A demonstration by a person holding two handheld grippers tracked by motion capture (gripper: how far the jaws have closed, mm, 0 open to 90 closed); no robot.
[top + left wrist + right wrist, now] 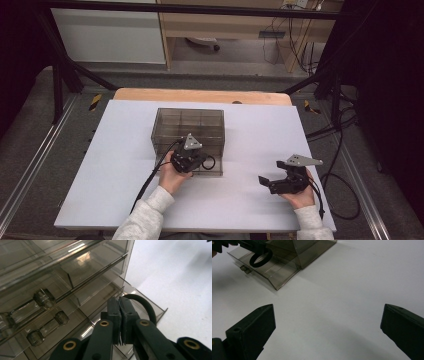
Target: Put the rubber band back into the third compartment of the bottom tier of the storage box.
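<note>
Table (125, 165): white top, bare wood strip along far edge. Smoky clear drawer box (187, 122) stands on top, centre, slightly toward far side. Bottom drawer (270, 271) pulled out toward person, front edge low over white surface. Upper drawers (62, 277) shut, clear knobs on fronts. Rest of white top bare to left, right and near edge. Table stands on grey floor (30, 145).

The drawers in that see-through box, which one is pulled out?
The bottom drawer is pulled out. It sticks forward past the box, under the left gripper holding a black ring. The drawers above stay pushed in.
</note>
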